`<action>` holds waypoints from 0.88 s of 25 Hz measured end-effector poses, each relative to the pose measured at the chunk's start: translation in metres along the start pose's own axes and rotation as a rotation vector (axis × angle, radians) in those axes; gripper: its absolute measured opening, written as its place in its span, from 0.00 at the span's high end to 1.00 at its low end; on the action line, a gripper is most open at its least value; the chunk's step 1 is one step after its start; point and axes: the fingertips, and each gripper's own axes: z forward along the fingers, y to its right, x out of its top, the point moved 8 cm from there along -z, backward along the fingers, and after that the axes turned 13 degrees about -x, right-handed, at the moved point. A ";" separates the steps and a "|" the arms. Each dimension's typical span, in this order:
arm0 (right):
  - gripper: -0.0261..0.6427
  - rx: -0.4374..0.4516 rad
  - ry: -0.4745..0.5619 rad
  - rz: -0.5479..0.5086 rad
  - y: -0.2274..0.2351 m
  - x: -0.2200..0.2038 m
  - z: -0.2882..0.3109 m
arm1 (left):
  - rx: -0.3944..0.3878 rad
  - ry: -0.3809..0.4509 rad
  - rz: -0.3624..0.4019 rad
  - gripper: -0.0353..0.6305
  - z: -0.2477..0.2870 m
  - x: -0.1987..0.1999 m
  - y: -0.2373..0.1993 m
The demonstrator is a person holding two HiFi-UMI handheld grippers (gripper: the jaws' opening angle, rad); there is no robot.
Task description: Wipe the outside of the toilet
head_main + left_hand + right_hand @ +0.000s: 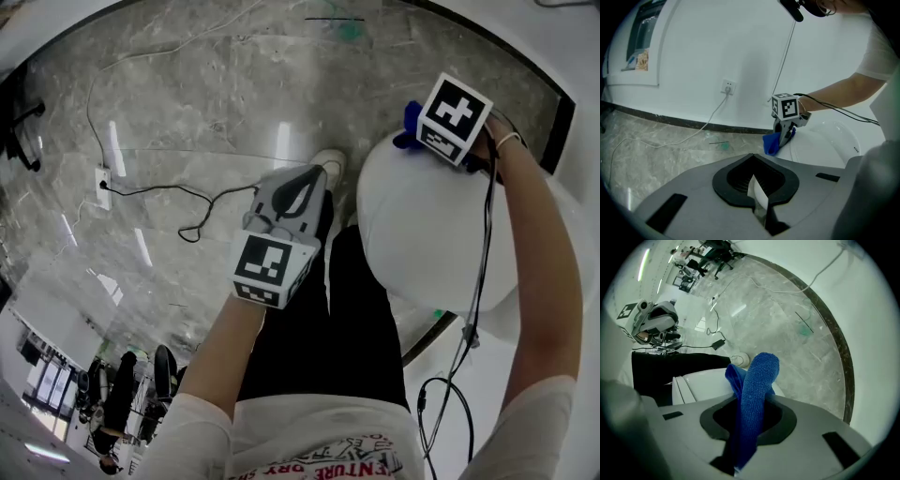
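Observation:
The white toilet (431,225) fills the right of the head view, lid down. My right gripper (417,131) rests at the toilet's far upper edge, shut on a blue cloth (409,124). In the right gripper view the cloth (757,394) sticks up from between the jaws, above the toilet lid (705,383). My left gripper (307,180) hangs over the person's leg, left of the toilet and apart from it, jaws together with nothing held. The left gripper view shows the right gripper (785,133) pressing the cloth (772,143) against the toilet (825,145).
A grey marble floor (206,94) spreads to the left, with a power strip (103,183) and a black cable on it. A white shoe (328,164) stands beside the toilet. The wall carries a socket (727,86) above a dark skirting. Cables (450,394) hang from the right arm.

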 end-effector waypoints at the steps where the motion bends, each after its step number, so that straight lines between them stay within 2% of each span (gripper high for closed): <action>1: 0.85 -0.001 -0.001 -0.024 -0.004 0.005 -0.001 | 0.017 0.018 -0.019 0.94 -0.005 -0.006 0.001; 5: 0.85 0.018 -0.001 -0.147 -0.030 0.029 0.000 | 0.070 0.064 -0.098 0.94 -0.026 -0.038 0.009; 9: 0.85 0.050 -0.020 -0.258 -0.060 0.049 0.006 | 0.094 0.077 -0.129 0.94 -0.044 -0.070 0.014; 13: 0.85 0.097 -0.055 -0.382 -0.097 0.071 0.013 | 0.141 0.123 -0.170 0.94 -0.065 -0.092 0.013; 17: 0.85 0.122 -0.105 -0.480 -0.126 0.085 0.024 | 0.213 0.176 -0.212 0.94 -0.089 -0.113 0.008; 22: 0.85 0.141 -0.119 -0.592 -0.158 0.094 0.028 | 0.311 0.238 -0.292 0.94 -0.113 -0.138 0.007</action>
